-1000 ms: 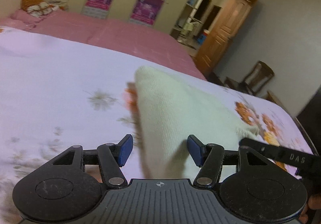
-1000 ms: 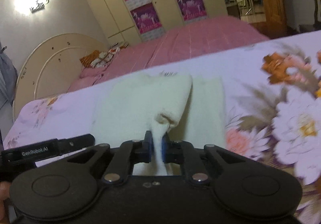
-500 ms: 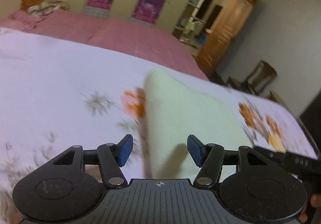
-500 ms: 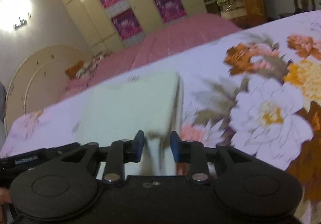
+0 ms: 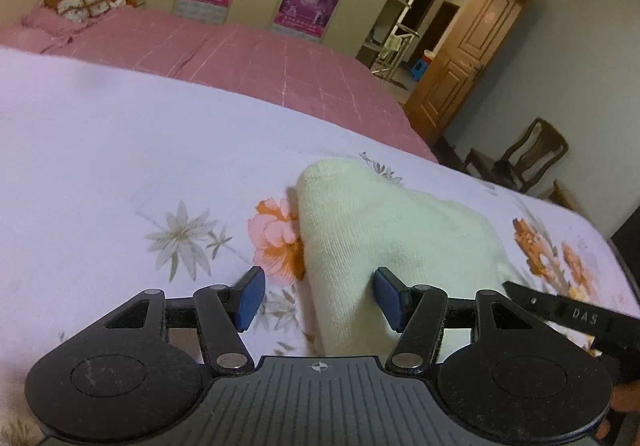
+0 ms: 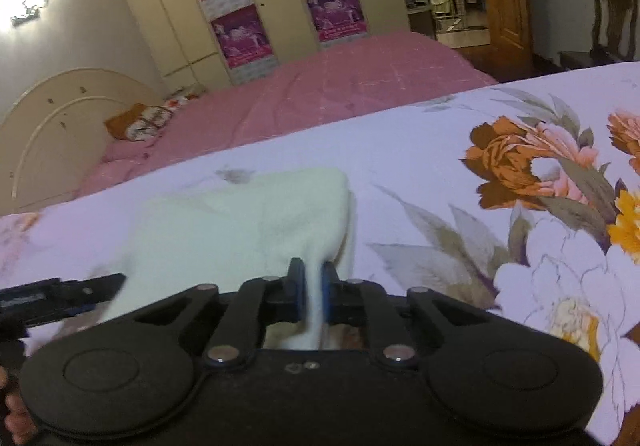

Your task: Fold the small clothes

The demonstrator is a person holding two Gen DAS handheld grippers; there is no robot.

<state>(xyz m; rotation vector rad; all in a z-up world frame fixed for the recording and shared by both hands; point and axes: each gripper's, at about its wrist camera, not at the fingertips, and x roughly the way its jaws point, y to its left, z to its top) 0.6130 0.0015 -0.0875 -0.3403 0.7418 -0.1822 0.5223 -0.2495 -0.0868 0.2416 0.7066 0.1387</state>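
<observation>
A cream knitted garment (image 5: 384, 230) lies folded on the white floral sheet (image 5: 120, 150). My left gripper (image 5: 316, 300) is open, its blue pads either side of the garment's near left edge without closing on it. In the right wrist view the same garment (image 6: 240, 222) lies ahead, and my right gripper (image 6: 311, 296) is shut on its near right corner, with cloth pinched between the blue pads. The tip of the right gripper (image 5: 576, 312) shows at the right of the left wrist view.
A pink bedspread (image 5: 224, 50) lies beyond the floral sheet, with pillows (image 5: 80, 4) by the headboard. Wardrobe doors with purple posters (image 6: 240, 30) stand behind. A wooden door (image 5: 468, 58) and chairs (image 5: 532, 156) are to the right past the bed edge.
My right gripper let the garment corner go half a second ago and has shut on it again. The raised fold has dropped flat. My left gripper has stayed open.
</observation>
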